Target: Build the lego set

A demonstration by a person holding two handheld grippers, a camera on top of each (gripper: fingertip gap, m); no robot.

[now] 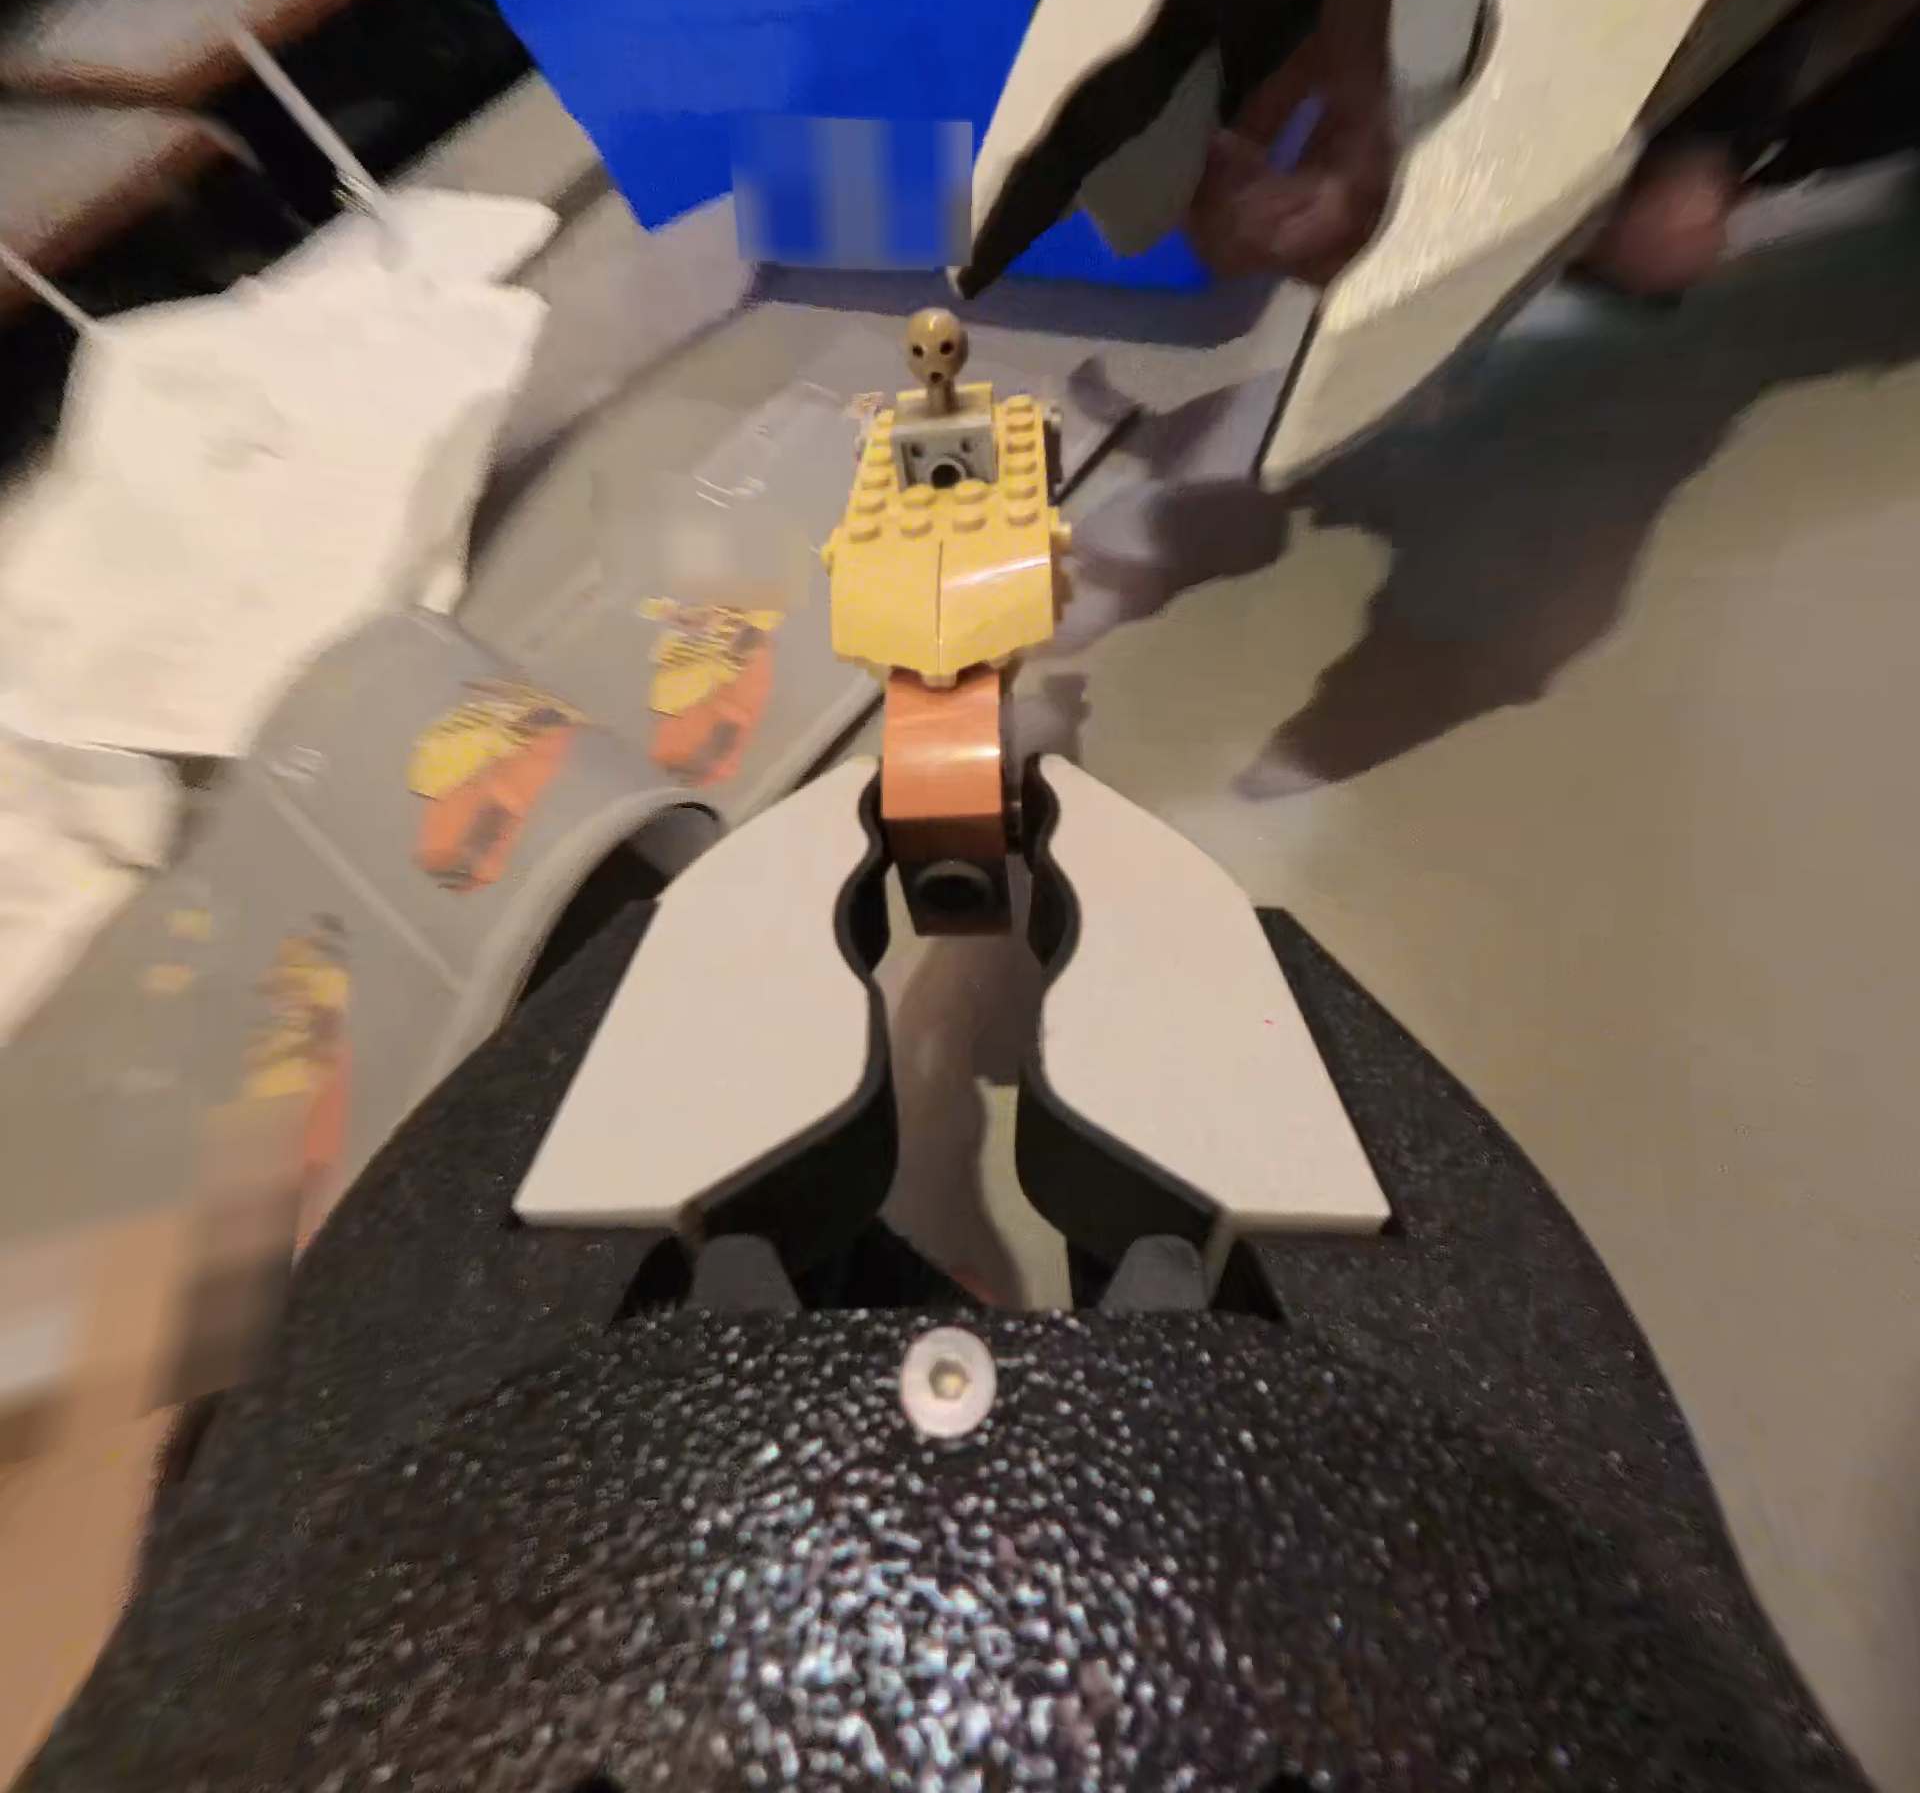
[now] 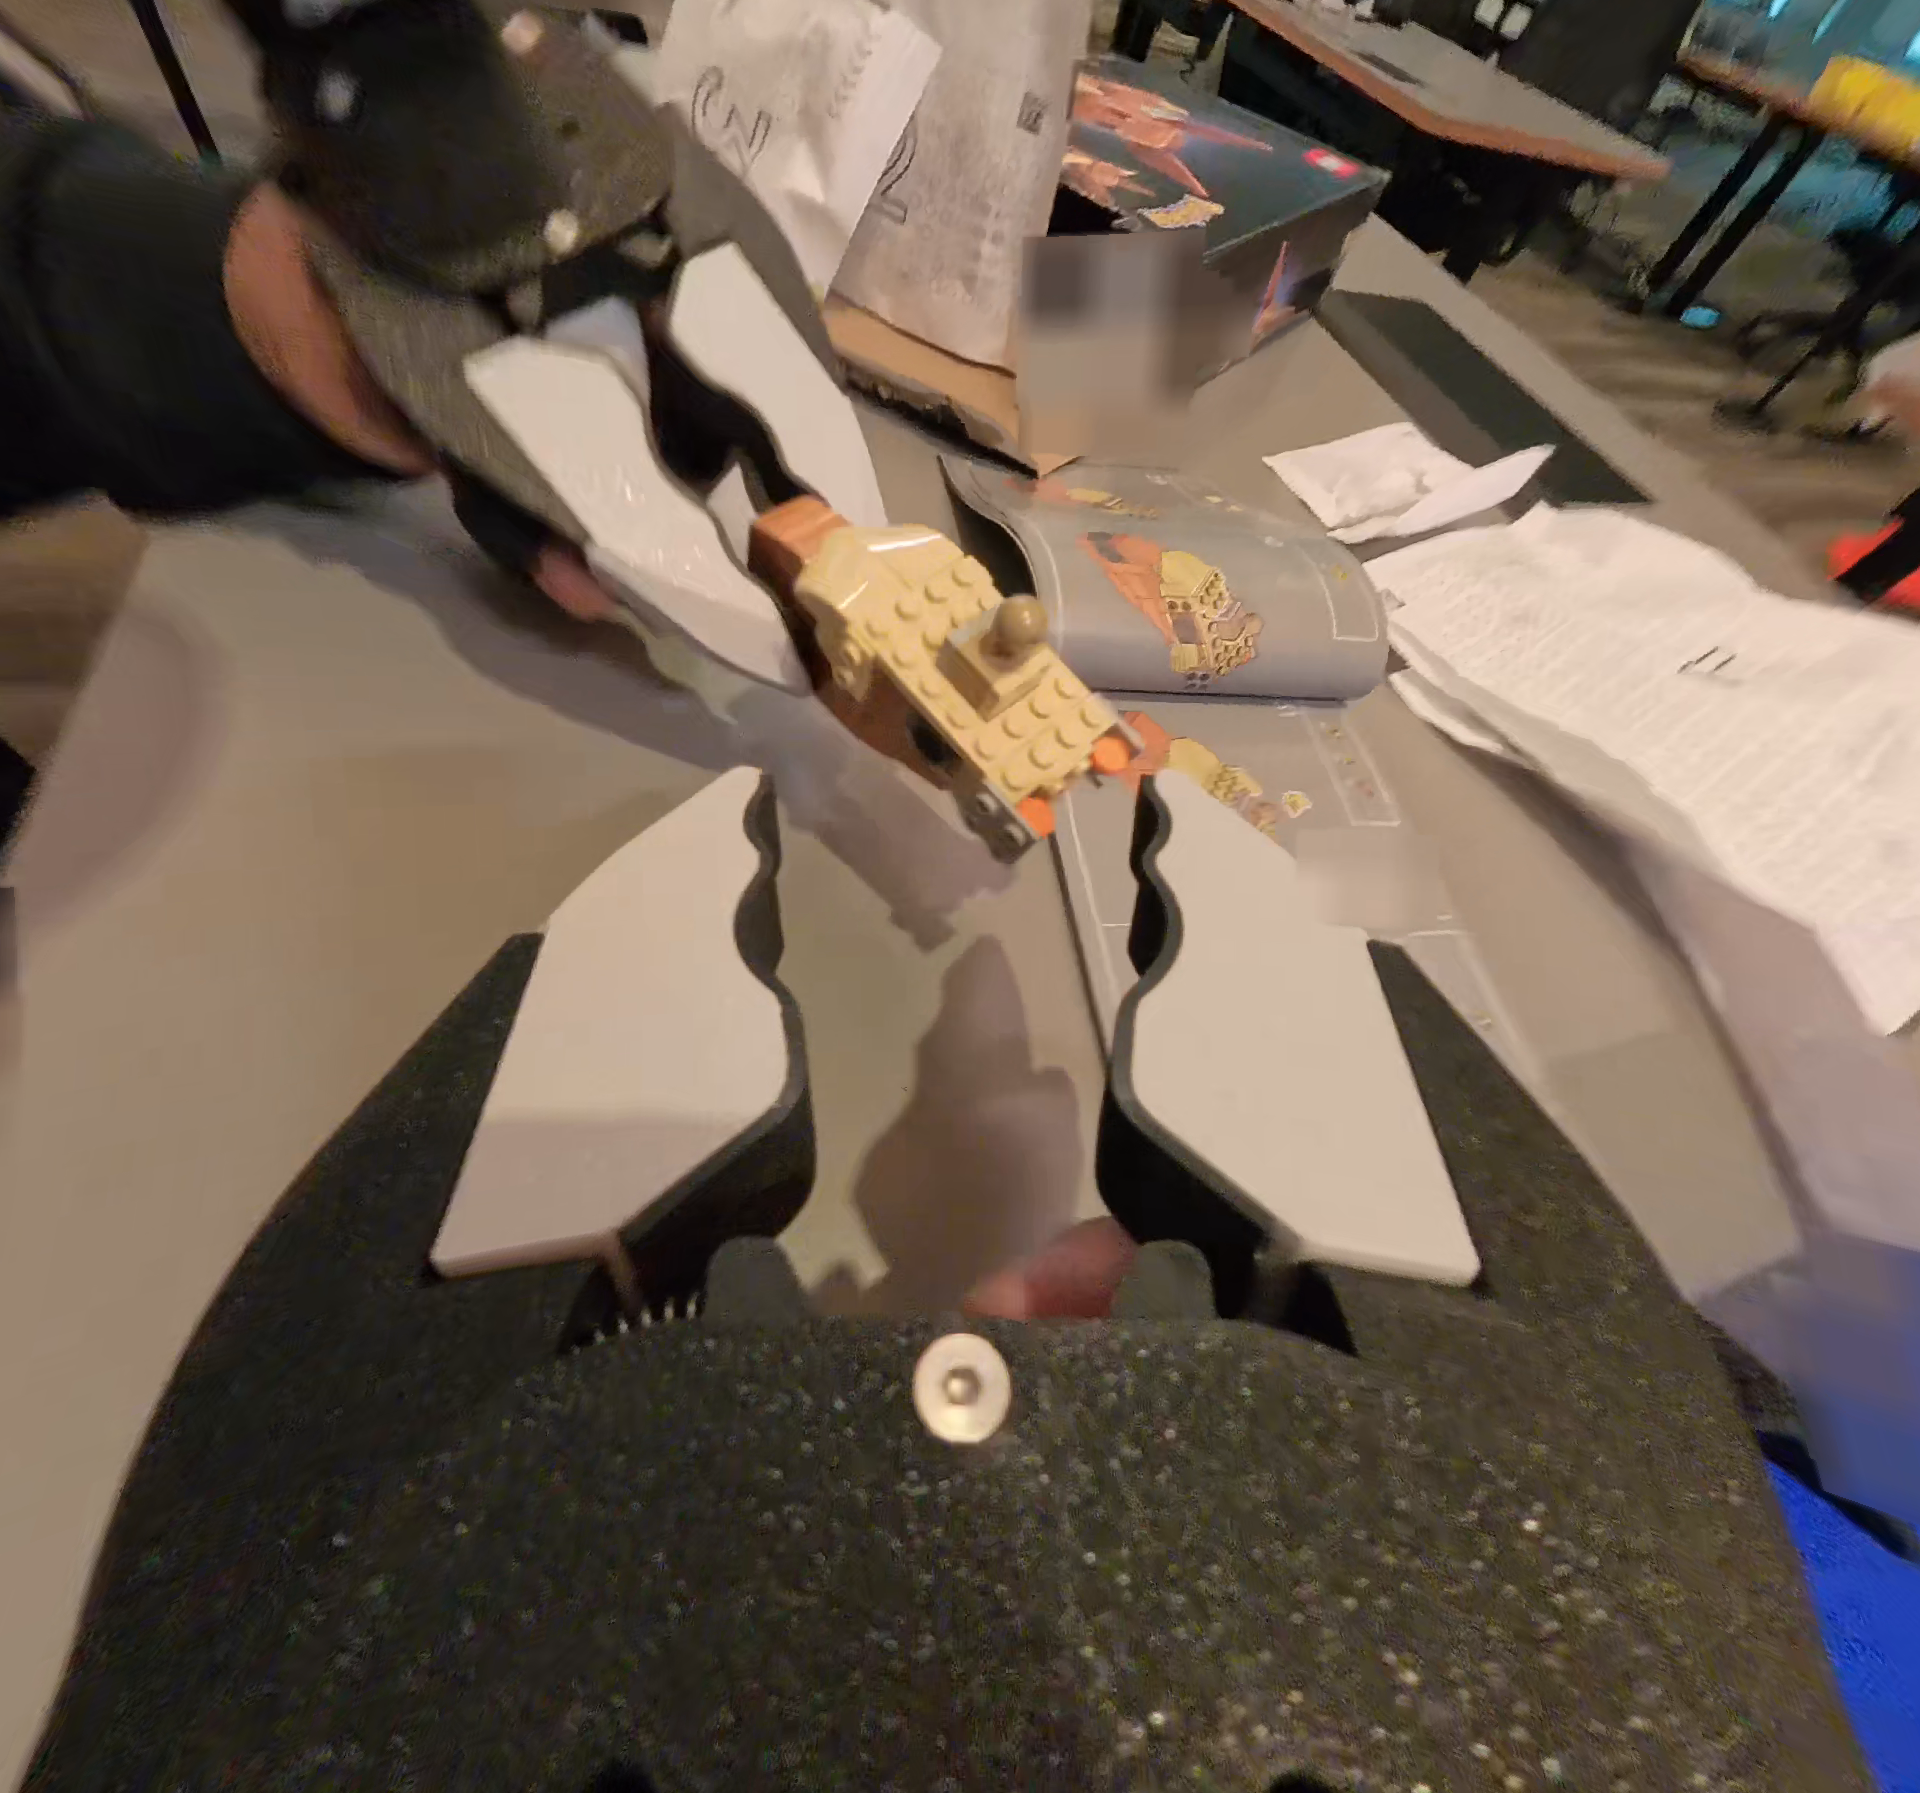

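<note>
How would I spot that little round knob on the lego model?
Find the left hand-held gripper, shut on the brown end of the tan lego model. At the model's far end, a grey block carries the olive ball-topped knob, its only rounded piece.

Glossy plastic lego model [image 1: 940,538] — matt grey table [image 1: 1558,912]

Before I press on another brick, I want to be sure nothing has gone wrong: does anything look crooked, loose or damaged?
Nothing looks broken. The tan and brown lego model is held off the table by its brown end in the left gripper, tilted in the right wrist view. The right gripper is open and empty. The instruction booklet curls upward, and crumpled white papers lie beside it.
</note>
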